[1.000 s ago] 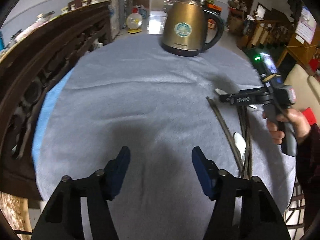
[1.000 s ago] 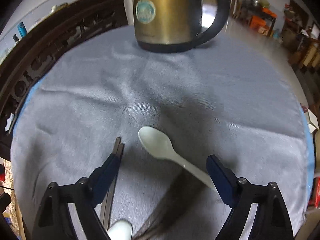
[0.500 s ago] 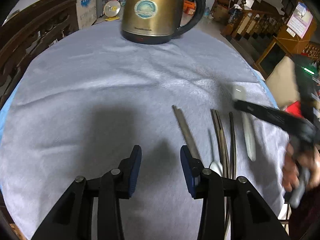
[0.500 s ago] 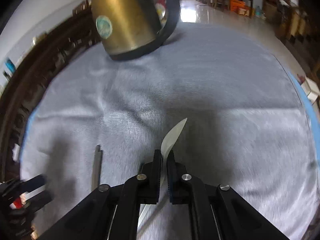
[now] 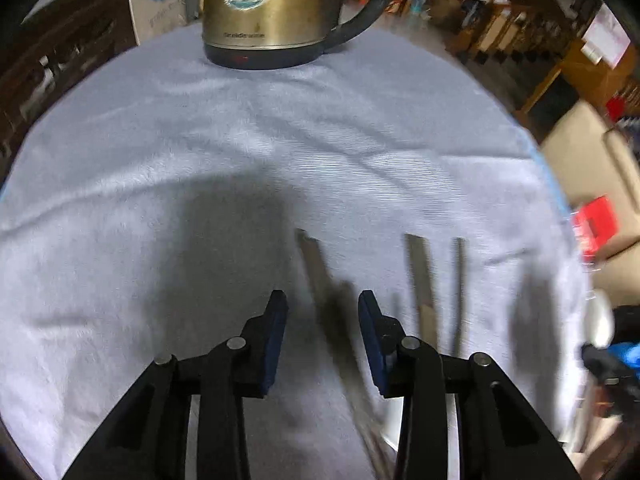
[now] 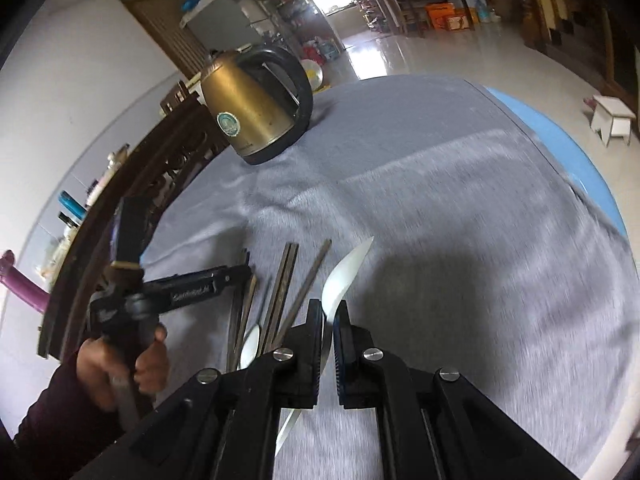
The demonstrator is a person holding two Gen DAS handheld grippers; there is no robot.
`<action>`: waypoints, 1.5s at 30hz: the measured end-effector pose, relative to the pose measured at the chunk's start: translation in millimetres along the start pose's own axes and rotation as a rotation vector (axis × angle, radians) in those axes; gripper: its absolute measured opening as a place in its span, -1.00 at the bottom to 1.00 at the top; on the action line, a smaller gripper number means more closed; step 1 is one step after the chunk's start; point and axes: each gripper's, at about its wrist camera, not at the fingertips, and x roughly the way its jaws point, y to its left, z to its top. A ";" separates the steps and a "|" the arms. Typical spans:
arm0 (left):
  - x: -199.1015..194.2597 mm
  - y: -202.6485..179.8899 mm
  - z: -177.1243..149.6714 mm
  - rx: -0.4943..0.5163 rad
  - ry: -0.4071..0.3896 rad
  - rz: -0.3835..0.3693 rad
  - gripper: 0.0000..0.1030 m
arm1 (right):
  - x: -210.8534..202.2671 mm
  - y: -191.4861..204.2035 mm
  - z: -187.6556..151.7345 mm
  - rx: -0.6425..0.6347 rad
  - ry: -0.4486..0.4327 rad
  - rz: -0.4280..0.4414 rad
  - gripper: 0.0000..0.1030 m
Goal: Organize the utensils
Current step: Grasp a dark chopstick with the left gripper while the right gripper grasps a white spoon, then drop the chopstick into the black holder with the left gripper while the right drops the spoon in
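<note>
At lower centre, the right gripper point(image 6: 328, 320) clamps a white plastic spoon point(image 6: 348, 270), while the left gripper point(image 5: 322, 308) hangs narrowly parted over blurred dark chopsticks point(image 5: 320, 280).

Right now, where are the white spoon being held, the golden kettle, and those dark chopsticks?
white spoon point(image 6: 347, 270), right wrist view, on its bowl ahead of the right gripper point(image 6: 328, 312).
golden kettle point(image 5: 272, 12), left wrist view, on its body.
dark chopsticks point(image 6: 285, 280), right wrist view, on the paired sticks' middle.
</note>
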 end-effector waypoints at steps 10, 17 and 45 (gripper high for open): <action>-2.6 -41.1 -16.4 0.067 0.097 -0.085 -0.13 | -17.3 -3.9 -21.0 0.035 -0.044 0.045 -0.88; 5.9 -41.6 -17.5 0.068 0.090 -0.094 -0.87 | -33.2 -3.6 -32.0 0.044 -0.051 0.032 -0.88; -328.0 -18.2 -120.6 0.094 -0.674 -0.175 -0.90 | -117.8 167.2 -138.3 -0.261 -0.532 -0.058 -0.88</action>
